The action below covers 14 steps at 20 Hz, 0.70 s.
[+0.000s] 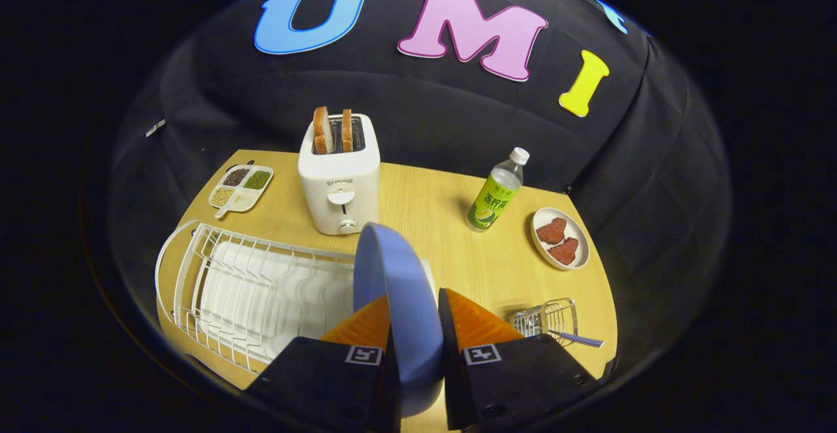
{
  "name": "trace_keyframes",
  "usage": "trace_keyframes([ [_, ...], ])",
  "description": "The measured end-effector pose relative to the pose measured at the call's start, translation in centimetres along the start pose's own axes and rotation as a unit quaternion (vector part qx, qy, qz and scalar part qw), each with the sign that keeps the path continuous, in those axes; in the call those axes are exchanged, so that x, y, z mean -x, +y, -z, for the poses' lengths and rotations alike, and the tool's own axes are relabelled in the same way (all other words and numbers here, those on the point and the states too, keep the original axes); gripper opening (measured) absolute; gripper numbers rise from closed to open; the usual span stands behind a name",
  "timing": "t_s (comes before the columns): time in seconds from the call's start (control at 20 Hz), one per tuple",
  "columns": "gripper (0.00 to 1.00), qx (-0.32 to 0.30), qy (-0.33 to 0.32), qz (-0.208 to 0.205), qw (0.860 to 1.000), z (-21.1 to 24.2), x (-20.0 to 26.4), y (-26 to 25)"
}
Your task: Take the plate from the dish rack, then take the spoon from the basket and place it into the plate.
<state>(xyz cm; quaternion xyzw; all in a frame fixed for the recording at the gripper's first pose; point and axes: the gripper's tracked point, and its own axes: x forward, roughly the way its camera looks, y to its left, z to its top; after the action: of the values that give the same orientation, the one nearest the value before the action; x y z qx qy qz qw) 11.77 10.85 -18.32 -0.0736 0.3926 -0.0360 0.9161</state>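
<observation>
A blue plate stands on edge between my two fingers, and my gripper is shut on its rim. The plate is held up above the right end of the white wire dish rack, whose slots hold nothing else. To the right of my fingers a small wire basket lies on the wooden table, with the spoon in it, its patterned handle sticking out to the right.
Beyond the plate stands a white toaster with two bread slices. A green-labelled bottle and a small dish of red pieces sit right of it. A divided seasoning tray lies at the far left of the wooden table.
</observation>
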Motion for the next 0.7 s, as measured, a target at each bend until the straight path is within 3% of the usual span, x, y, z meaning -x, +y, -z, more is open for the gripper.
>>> trace_keyframes([
  [0.35, 0.29, -0.006, -0.015, -0.015, 1.000, -0.8, 0.3, -1.7],
  [0.7, 0.29, -0.060, -0.033, -0.064, 0.996, -1.8, 3.8, -4.4],
])
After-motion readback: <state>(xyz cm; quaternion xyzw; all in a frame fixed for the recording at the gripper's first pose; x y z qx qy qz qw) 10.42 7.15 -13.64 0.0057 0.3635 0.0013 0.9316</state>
